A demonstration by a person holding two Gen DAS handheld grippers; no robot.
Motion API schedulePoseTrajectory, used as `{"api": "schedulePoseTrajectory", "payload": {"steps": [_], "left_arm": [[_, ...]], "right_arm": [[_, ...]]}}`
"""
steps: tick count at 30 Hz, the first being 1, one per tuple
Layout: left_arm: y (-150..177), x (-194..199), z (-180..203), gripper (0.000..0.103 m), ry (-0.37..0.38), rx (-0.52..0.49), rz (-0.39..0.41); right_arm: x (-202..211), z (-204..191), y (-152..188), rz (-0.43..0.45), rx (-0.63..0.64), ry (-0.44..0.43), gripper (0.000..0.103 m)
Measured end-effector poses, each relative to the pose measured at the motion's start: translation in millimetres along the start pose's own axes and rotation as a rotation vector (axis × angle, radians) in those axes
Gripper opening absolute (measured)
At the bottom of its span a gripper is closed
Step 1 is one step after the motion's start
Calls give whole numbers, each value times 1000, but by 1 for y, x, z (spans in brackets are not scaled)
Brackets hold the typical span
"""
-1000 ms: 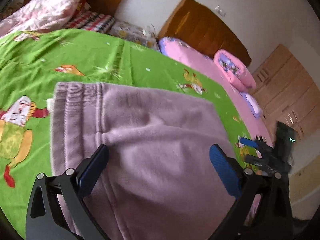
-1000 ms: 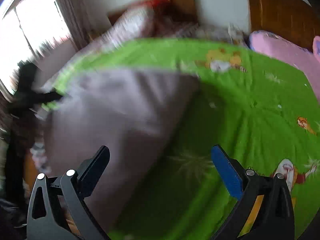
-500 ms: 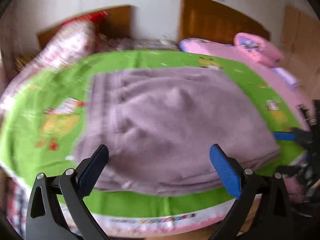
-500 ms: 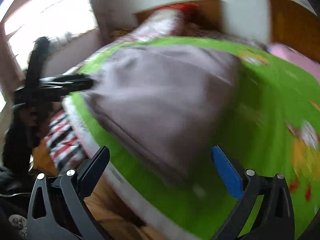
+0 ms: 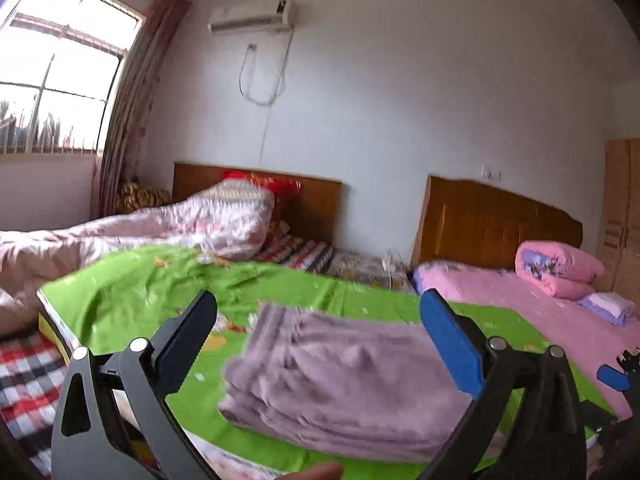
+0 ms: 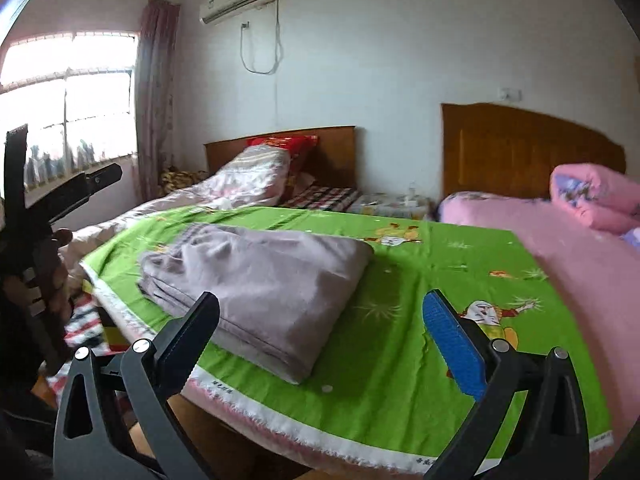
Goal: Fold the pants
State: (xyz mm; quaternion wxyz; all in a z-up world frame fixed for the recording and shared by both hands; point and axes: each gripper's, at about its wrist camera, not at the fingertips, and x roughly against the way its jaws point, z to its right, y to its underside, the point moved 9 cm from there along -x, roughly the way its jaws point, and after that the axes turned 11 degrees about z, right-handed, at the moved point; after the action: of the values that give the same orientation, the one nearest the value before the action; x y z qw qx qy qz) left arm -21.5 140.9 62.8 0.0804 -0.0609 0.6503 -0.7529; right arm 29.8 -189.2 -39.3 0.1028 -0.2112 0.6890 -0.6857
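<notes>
Green cartoon bedsheet (image 6: 400, 280) under folded mauve pants (image 6: 260, 276), pink bed (image 6: 580, 248) alongside; both tongs (image 5: 320, 340) (image 6: 320, 332) agape, empty.

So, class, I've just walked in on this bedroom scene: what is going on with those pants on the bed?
A person holding a gripper in each hand is folding pants. The mauve pants lie folded in a flat stack on the green sheet, near the bed's edge. Neither gripper touches them: the left gripper and right gripper are both open, empty and held back from the bed. The fold looks finished, as far as these views show.
</notes>
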Motion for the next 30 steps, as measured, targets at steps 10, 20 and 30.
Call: {"api": "schedulePoseTrajectory", "payload": {"steps": [10,20,30], "left_arm": [[104,-6,40,102,67,-94,-308],[111,-8,35,102,36,-103,-319],[107,-7,33,102,17,-109,-313]], "right_arm": [[-13,-20,38,-124,53,54,99],[-12,-22,38,-110,64,53,99],[-6,-31,32,-78,92,25,99]]}}
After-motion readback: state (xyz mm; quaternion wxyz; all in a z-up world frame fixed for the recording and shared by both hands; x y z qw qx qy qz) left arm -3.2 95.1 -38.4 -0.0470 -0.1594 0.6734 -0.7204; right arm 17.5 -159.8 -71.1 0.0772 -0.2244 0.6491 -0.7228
